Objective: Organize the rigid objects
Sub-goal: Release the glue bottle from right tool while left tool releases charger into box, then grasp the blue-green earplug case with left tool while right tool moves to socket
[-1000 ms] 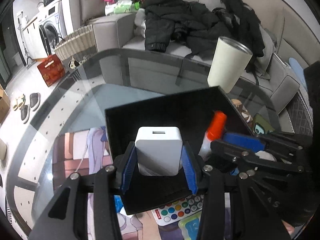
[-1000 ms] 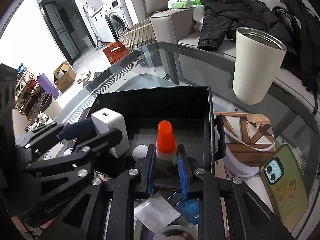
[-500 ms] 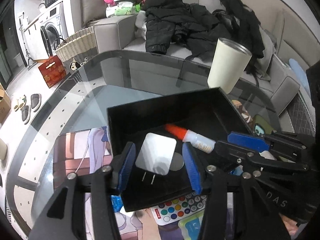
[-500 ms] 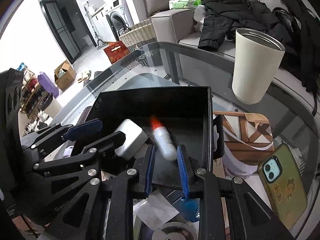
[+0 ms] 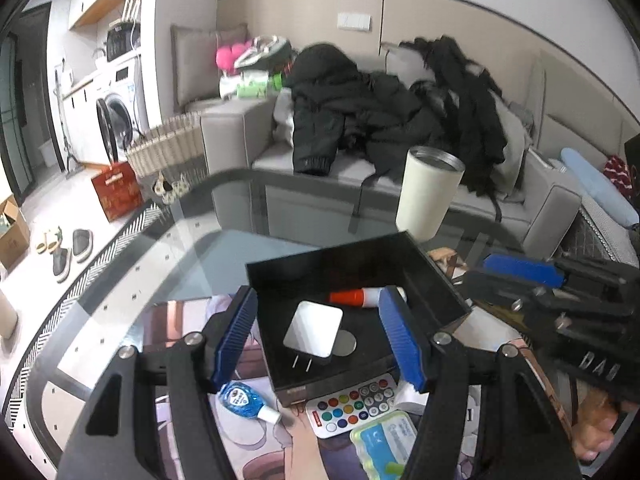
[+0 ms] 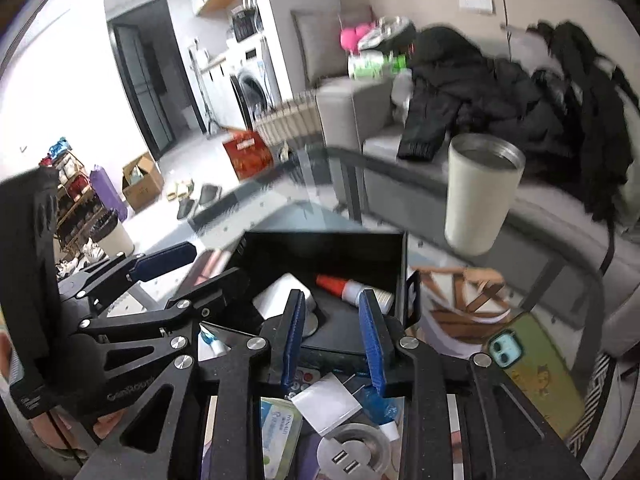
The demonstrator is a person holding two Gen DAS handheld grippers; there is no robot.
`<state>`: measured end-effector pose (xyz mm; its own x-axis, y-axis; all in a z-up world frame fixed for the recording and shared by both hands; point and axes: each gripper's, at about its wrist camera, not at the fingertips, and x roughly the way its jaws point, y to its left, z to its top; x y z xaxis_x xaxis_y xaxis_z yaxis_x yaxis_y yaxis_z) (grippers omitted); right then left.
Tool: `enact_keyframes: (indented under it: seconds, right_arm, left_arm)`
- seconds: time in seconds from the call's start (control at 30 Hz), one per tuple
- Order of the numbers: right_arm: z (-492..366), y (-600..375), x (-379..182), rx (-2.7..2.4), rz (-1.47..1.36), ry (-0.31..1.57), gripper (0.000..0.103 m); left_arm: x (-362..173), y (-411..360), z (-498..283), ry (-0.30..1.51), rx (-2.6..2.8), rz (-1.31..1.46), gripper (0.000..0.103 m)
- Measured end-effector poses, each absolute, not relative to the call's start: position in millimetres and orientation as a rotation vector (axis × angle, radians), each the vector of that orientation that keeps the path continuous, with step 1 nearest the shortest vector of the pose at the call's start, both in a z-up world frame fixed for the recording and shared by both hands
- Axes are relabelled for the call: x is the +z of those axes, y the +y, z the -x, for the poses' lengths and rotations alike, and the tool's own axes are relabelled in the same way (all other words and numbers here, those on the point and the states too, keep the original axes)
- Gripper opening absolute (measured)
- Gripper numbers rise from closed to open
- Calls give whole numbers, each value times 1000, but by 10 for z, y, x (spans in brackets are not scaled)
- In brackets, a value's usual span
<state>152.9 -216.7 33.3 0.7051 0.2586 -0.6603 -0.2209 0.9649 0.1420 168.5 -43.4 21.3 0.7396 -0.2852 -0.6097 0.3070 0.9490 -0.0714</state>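
A: Charger (image 5: 313,329), white, flat in the black tray (image 5: 436,280) straight ahead between the left gripper (image 5: 318,342) jaws, prongs pointing back toward them. Glue bottle (image 5: 362,297) with the orange cap lying on its side just beyond, touching the tray floor.

B: Jaws?

A: Left spread wide, gripping nothing. Right gripper (image 6: 332,340) parted too, empty, with the tray's near wall just ahead.

B: Left to sort?

A: Probably plenty. Below the left jaws on the glass counter (image 5: 168,248): a small blue glitter bottle (image 5: 245,400), a remote (image 5: 354,405) with coloured buttons, a pale blue packet (image 5: 386,442). Under the right jaws: another white plug (image 6: 326,406) and a round USB adapter (image 6: 350,456).

B: Handling?

A: Likely all light and stiff. Glitter bottle round and smooth, apt to roll or slip; better pinched across the body than at the cap. Remote thin and flat, hard to get under; best taken by its long edges. Plug blocky, easy across the flat faces, away from the prongs. Packet possibly soft, hard to judge from here.
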Motion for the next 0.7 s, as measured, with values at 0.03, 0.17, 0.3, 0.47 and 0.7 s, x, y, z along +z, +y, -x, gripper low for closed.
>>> enact_keyframes:
  seconds: [0.03,0.17,0.3,0.47,0.7]
  right_arm:
    - [-1459,-2187,381,270,-51,725,30]
    - [-1267,-2260,498,282,-40,696,34]
    - [-1152,-2325,492,292,-31,717,34]
    - [-1110,-2380,355,291,-26,781,52]
    - [-1173,-2435,-4,302,-19,916,52]
  left_arm:
    - [248,-430,-1646,654,-331,-44,66]
    - [363,-354,-1465,602,-320,-57,74]
    - [382,-340,-1293,586,-327,-65,78]
    - [205,-450,-1233,693,-387,-82,78]
    - [-197,-622,-1299,877,-423,-86,78]
